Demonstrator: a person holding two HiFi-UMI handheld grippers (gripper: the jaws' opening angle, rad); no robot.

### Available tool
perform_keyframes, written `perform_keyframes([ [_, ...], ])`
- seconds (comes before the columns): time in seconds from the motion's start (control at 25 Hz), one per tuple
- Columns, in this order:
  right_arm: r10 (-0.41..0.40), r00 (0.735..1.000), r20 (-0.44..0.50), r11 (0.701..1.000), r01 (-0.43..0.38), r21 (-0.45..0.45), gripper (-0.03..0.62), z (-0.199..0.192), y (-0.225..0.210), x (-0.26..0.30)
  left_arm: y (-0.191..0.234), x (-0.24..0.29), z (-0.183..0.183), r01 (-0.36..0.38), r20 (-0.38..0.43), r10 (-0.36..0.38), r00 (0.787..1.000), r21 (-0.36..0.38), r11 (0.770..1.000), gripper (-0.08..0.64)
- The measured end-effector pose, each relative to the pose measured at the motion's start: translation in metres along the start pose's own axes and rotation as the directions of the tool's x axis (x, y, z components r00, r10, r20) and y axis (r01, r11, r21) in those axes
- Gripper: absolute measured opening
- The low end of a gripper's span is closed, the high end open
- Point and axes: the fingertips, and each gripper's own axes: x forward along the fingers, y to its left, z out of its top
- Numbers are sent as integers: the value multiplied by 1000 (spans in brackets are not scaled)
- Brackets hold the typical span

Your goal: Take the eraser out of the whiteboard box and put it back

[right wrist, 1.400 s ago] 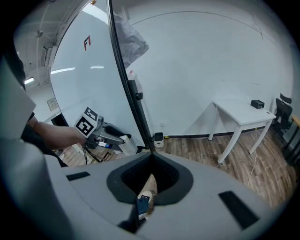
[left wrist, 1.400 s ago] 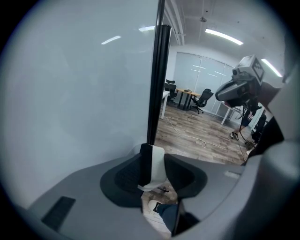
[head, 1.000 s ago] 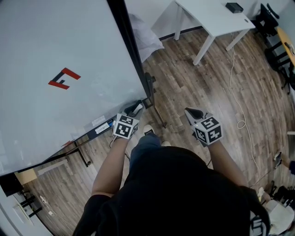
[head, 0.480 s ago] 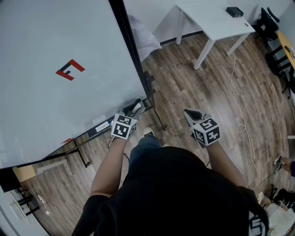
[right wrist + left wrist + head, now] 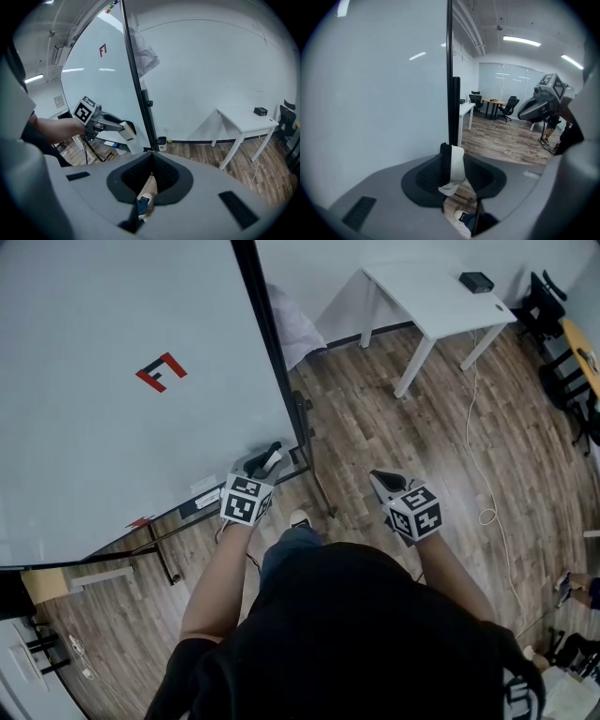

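An office had a wood-plank floor (image 5: 394, 418) and a large white whiteboard (image 5: 112, 427). The left gripper (image 5: 270, 456) clamped the white-and-black block eraser (image 5: 453, 165), apparently already out of its box; returning it remained. The right gripper (image 5: 380, 478) was closed and empty.

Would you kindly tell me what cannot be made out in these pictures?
- whiteboard box: its inside, head view; small, seen edge-on, partly behind the left gripper.
- eraser: its broad faces, left gripper view; the jaws cover them, so only an edge shows.
- dark item on the white table: too small in the head view to identify.
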Motion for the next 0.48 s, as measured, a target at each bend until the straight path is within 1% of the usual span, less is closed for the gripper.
perform_keyframes([
  [0.24, 13, 1000, 10, 1000, -13, -19, -5, 3, 2, -8, -3, -19, 9, -32, 19, 32, 999, 5, 999, 149],
  [0.48, 25, 1000, 16, 999, -24, -35, -5, 5, 6, -15, -5, -37, 5, -67, 16, 67, 998, 1, 998, 149],
])
